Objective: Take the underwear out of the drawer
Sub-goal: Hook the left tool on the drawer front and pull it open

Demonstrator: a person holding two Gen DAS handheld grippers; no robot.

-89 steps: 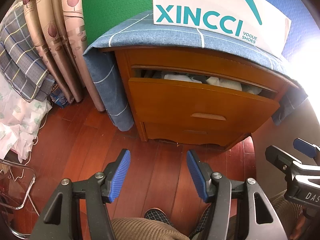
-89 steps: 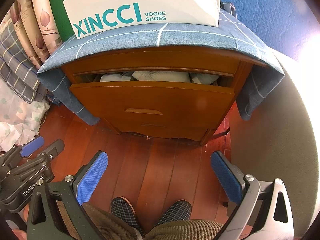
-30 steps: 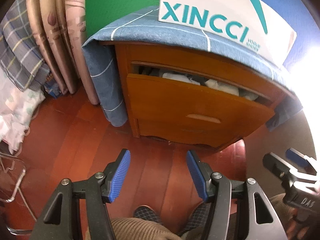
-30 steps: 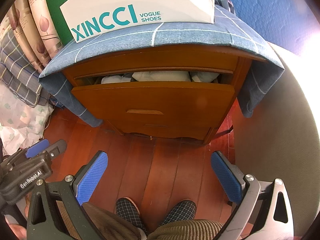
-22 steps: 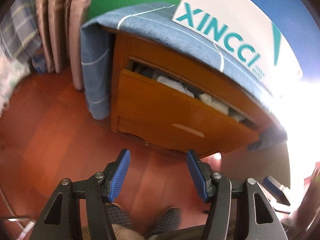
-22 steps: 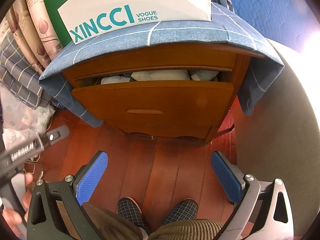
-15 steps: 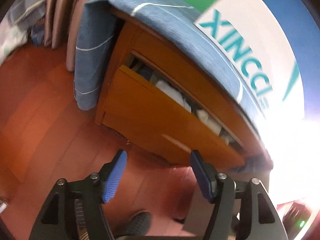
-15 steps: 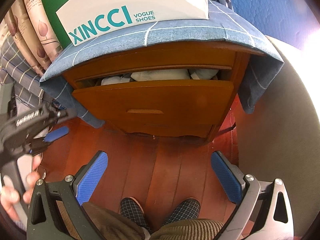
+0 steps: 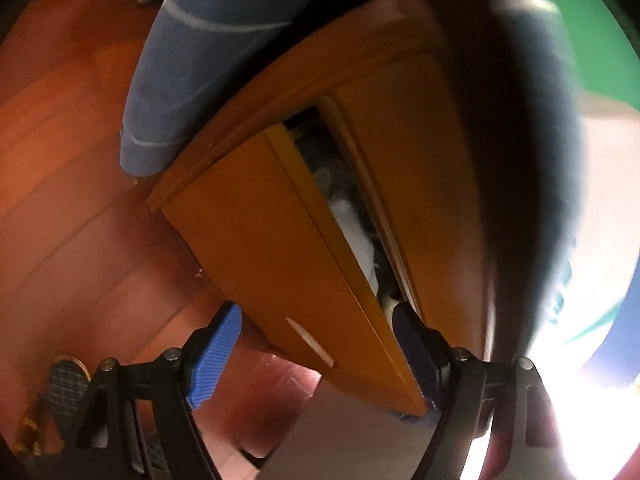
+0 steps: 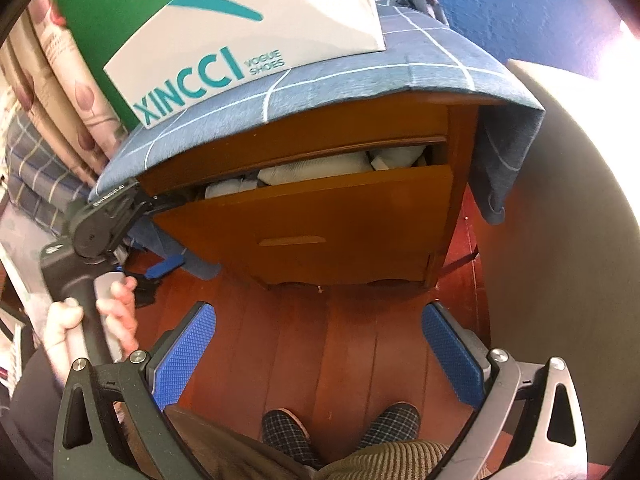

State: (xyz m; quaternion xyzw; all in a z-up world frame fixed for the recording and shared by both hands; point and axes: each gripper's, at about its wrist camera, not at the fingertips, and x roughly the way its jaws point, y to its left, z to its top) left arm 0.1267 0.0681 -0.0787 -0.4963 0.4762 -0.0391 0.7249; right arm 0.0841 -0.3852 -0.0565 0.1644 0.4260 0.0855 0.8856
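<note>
The top drawer (image 10: 320, 216) of the wooden nightstand stands a little way out. White folded underwear (image 10: 312, 170) shows in the gap above its front. My left gripper (image 10: 168, 236) is at the drawer's upper left corner, rolled on its side. One finger reaches into the gap and the other lies outside the front. In the left wrist view the drawer front (image 9: 280, 264) runs between the pads of this gripper (image 9: 316, 354), and white underwear (image 9: 352, 216) lies just beyond. Its jaws are opening and the pads do not press on the wood. My right gripper (image 10: 318, 356) hangs open over the floor, nothing in it.
A blue checked cloth (image 10: 360, 68) covers the nightstand top, with a white shoe box (image 10: 248, 28) on it. A pale bed edge (image 10: 560, 240) rises at the right, curtains (image 10: 68, 80) at the left. The person's slippered feet (image 10: 286, 428) rest on the wooden floor.
My left gripper has rolled onto its side and moved in and down to the drawer's left corner, its jaws wider than before. The right gripper has hardly moved.
</note>
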